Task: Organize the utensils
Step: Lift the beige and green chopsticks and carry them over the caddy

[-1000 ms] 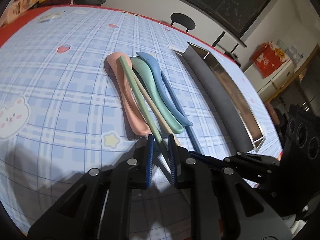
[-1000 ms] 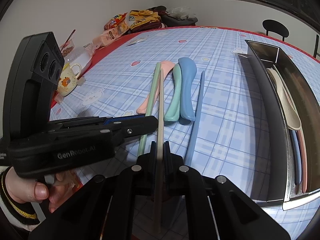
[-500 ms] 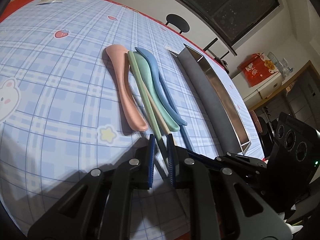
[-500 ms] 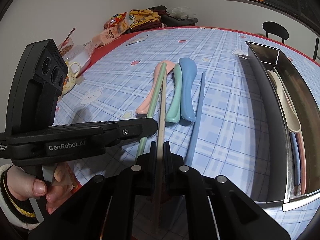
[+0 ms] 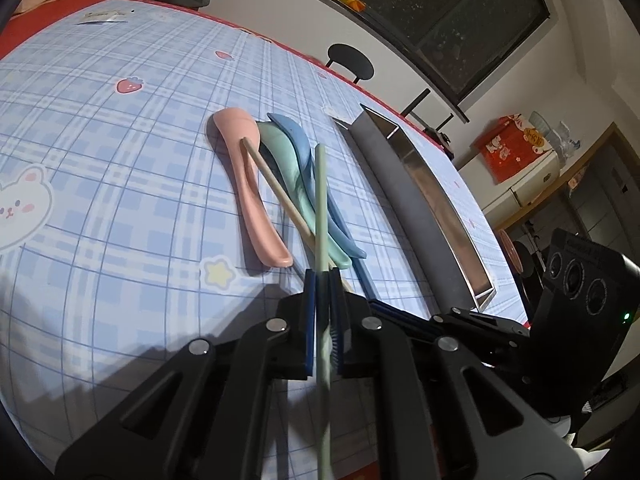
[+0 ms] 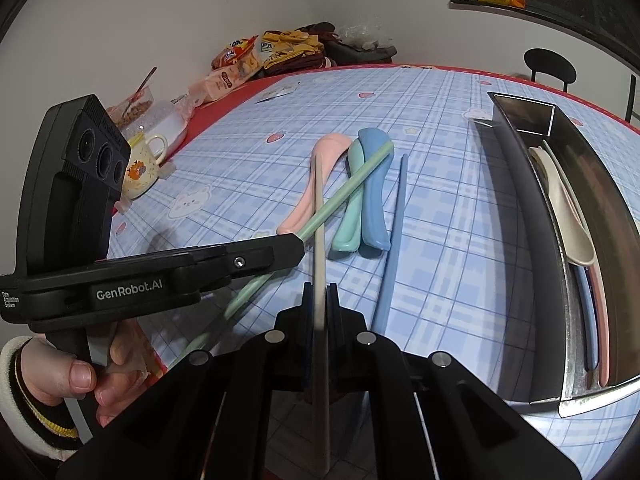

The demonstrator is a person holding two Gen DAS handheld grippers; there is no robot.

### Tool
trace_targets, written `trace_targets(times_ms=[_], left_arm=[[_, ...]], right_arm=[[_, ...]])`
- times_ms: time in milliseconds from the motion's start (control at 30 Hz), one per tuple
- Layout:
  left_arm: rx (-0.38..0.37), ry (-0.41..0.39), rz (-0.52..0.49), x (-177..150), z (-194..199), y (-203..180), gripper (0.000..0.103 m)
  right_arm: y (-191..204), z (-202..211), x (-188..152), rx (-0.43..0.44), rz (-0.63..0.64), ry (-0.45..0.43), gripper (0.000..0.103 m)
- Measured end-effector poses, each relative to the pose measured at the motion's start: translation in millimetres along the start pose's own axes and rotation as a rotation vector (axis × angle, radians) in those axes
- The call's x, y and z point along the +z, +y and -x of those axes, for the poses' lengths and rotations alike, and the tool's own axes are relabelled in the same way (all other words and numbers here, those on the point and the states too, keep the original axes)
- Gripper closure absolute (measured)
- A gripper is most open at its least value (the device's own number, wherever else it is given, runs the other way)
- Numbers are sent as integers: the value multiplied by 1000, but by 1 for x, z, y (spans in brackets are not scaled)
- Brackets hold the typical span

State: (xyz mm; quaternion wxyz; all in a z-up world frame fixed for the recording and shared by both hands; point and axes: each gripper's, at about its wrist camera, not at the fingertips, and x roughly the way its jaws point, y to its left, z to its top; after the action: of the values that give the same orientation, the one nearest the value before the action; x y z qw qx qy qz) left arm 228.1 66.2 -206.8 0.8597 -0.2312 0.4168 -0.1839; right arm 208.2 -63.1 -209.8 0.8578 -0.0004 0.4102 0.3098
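My left gripper (image 5: pixel 322 280) is shut on a green chopstick (image 5: pixel 320 208), lifted and angled over the spoons; the chopstick also shows in the right wrist view (image 6: pixel 344 196). My right gripper (image 6: pixel 319 290) is shut on a beige chopstick (image 6: pixel 319 208), which crosses the green one. On the blue checked tablecloth lie a pink spoon (image 5: pixel 250 196), a mint spoon (image 5: pixel 296 184), a blue spoon (image 6: pixel 372 196) and a blue chopstick (image 6: pixel 394 232). A steel tray (image 6: pixel 516 184) at the right holds a cream spoon (image 6: pixel 564 208) and other utensils.
A mug (image 6: pixel 140 168), snack bags (image 6: pixel 236 64) and food containers stand at the table's far left edge. A black chair (image 6: pixel 548 64) is behind the table. The left hand and gripper body (image 6: pixel 80 216) fill the right wrist view's left side.
My left gripper closed on the green chopstick and lifted it, swinging its tip toward the tray so it crosses the beige chopstick. The right gripper kept holding the beige chopstick.
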Motion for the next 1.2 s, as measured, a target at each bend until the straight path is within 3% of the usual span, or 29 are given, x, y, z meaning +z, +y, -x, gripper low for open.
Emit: trace_targets(times_ms=[267,700,967,1200], left_arm=[[-71,-134,18,-5,29,8,92],[-57,-181,50,-9,43,10,92],[0,-219,37,-7,56,3,92],[-30,-238,63,16,58,-16,92]], right_arm=[[-11,6,0,20,-61,-39,96],[-17,15,0,38,-88,-91,96],[-32,38,4,81,-150,-158,96],[-66,72,33,83,-137,-228,96]])
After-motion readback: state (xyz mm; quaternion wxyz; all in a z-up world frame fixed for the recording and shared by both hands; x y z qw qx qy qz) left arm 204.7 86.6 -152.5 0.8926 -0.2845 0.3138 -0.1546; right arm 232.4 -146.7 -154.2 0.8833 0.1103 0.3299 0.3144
